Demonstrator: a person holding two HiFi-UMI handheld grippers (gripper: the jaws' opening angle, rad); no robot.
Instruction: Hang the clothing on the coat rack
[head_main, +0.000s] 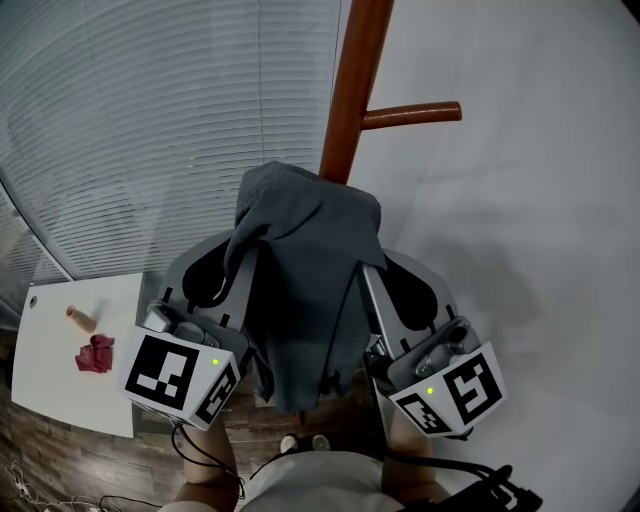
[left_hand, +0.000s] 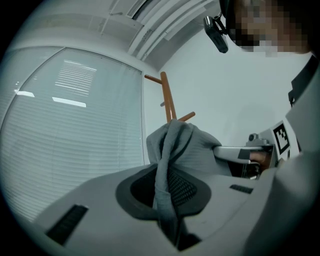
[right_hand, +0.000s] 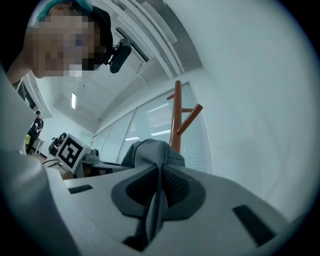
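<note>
A dark grey garment (head_main: 305, 280) hangs between my two grippers in front of the brown wooden coat rack (head_main: 350, 85). My left gripper (head_main: 237, 262) is shut on the garment's left edge, where the cloth (left_hand: 167, 170) runs between the black pads. My right gripper (head_main: 372, 265) is shut on the right edge, a fold of cloth (right_hand: 156, 192) pinched in its jaws. The garment's top bunches up just before the rack's pole (right_hand: 176, 117), below a side peg (head_main: 412, 114). The rest of the cloth droops down between the grippers.
A white table (head_main: 60, 390) stands at lower left with a red scrap (head_main: 95, 354) and a small cork-like piece (head_main: 80, 319) on it. Window blinds (head_main: 130, 120) fill the left; a plain white wall (head_main: 540, 200) is on the right. Wood floor shows below.
</note>
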